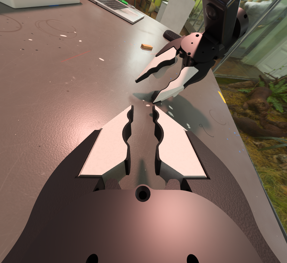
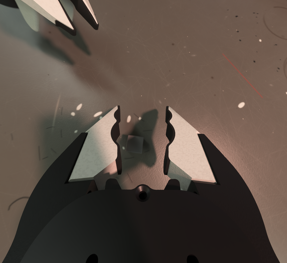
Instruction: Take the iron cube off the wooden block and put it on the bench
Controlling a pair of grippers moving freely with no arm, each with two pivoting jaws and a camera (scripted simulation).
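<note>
— Right gripper [image 2: 142,108] fills the foreground, fingers apart and clamped on nothing; below the gap sits the iron cube [image 2: 134,143], on the bench [image 2: 201,69], deep in shadow.
— So it looks off the wooden block [image 1: 146,46]?
— I judge so; that orange slab lies well apart, far up the bench.
— What could spoil it?
— A sideways drift on withdrawal; one finger could clip the cube and shove it toward the bench edge, which is near on that side; the left gripper [image 1: 142,108], fingers slightly apart and empty, hovers close and could knock it too.
— Anything unclear?
— How high the fingers hang above the cube; in the left wrist view a finger covers nearly all of it; whether it rests flat I cannot tell.
</note>
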